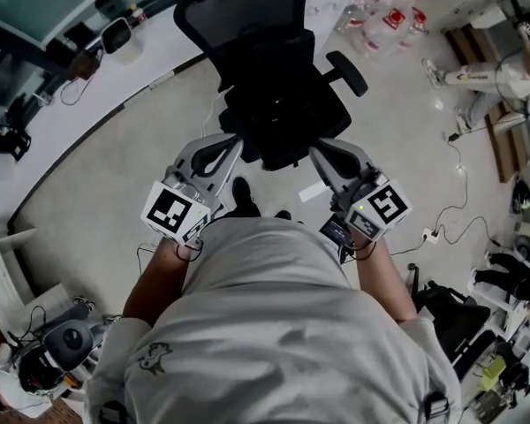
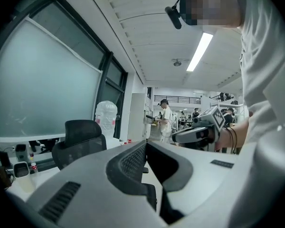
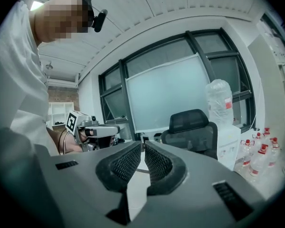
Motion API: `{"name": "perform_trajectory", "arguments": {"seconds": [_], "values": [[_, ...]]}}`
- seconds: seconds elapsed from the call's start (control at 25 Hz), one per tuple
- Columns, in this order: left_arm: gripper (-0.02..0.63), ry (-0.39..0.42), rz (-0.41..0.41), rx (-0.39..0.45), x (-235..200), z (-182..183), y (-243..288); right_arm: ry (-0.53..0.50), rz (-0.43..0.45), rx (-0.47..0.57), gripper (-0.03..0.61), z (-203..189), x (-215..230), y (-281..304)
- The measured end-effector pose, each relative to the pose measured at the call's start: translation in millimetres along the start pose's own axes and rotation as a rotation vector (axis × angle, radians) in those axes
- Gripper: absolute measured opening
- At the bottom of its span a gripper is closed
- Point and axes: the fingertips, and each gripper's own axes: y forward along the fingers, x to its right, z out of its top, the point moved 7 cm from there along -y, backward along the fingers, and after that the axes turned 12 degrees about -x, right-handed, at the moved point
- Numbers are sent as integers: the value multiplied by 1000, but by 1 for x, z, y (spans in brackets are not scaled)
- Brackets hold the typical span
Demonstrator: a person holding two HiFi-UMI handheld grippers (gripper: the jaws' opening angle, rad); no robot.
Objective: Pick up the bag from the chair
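A black office chair (image 1: 265, 69) stands just ahead of me in the head view. A dark mass on its seat, the bag (image 1: 278, 117), is hard to separate from the black chair. My left gripper (image 1: 239, 142) reaches the seat's front left edge and my right gripper (image 1: 317, 152) its front right edge. In the left gripper view the left gripper (image 2: 145, 144) is shut with nothing between the pads. The right gripper (image 3: 143, 144) shows its ribbed pads almost touching, also with nothing held. The chair (image 3: 192, 131) sits beyond the jaws, its seat hidden.
Several red-capped water bottles (image 1: 384, 16) stand on the floor behind the chair, next to a big water jug (image 3: 221, 99). Cables and a power strip (image 1: 431, 235) lie at the right, beside cluttered gear. A desk (image 1: 88, 51) runs along the upper left. A person (image 2: 164, 117) stands far off.
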Motion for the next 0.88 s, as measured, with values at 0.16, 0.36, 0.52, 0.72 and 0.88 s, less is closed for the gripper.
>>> {"name": "perform_trajectory", "arguments": {"seconds": [0.16, 0.36, 0.52, 0.72, 0.88], "values": [[13, 13, -36, 14, -27, 8, -1, 5, -40, 10, 48, 14, 4, 20], [13, 39, -95, 27, -39, 14, 0, 12, -99, 13, 48, 20, 10, 30], [13, 26, -90, 47, -55, 17, 5, 25, -105, 19, 48, 24, 20, 37], [12, 14, -76, 22, -61, 12, 21, 45, -94, 14, 48, 18, 45, 45], [13, 18, -55, 14, -65, 19, 29, 44, -75, 24, 48, 25, 66, 52]]}}
